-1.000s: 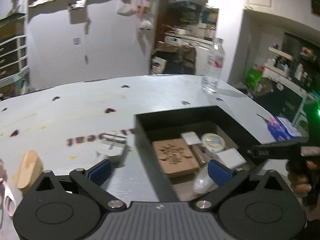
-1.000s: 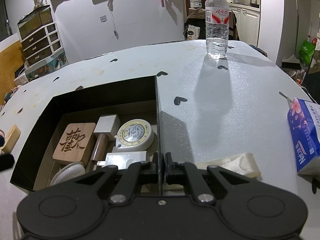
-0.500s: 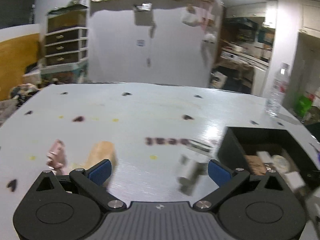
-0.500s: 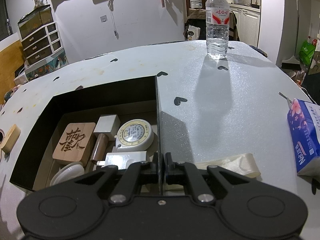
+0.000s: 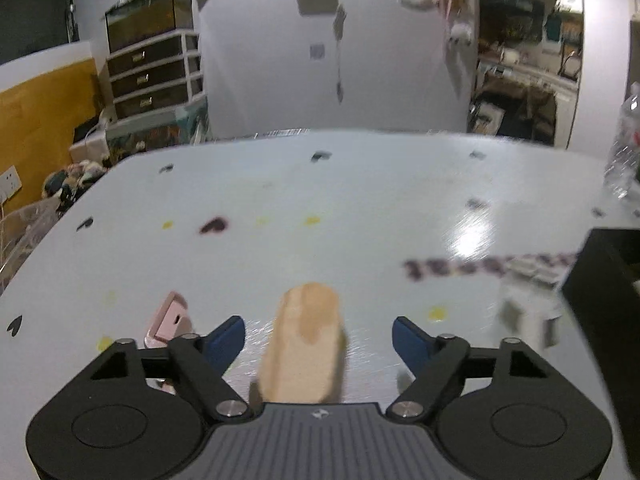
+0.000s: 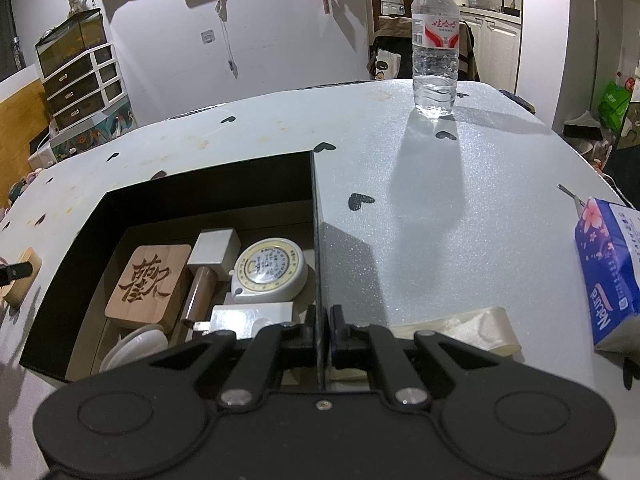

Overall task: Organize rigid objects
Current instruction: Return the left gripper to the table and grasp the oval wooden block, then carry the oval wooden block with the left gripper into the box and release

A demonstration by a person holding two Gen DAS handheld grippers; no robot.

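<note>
My left gripper [image 5: 318, 336] is open, with a light wooden block [image 5: 306, 344] lying on the white table between its blue fingertips, untouched. The block also shows in the right wrist view [image 6: 22, 280], left of the box. My right gripper [image 6: 321, 326] is shut on the right wall of the black box [image 6: 318, 240]. Inside the box lie a carved wooden coaster [image 6: 150, 280], a round tape measure [image 6: 270, 270], a white block [image 6: 214, 248], a brown cylinder [image 6: 200, 294], a white adapter [image 6: 248, 318] and a white dish [image 6: 134, 348].
A pink object [image 5: 170, 320] lies left of the wooden block, and a blurred white item [image 5: 528, 316] lies by the box's edge [image 5: 600, 300]. A water bottle [image 6: 434, 44] stands far on the table. A blue tissue pack [image 6: 610, 272] and a cream ribbon [image 6: 472, 328] lie at the right.
My left gripper has swung left away from the box and now straddles the wooden block. My right gripper has stayed shut on the box wall.
</note>
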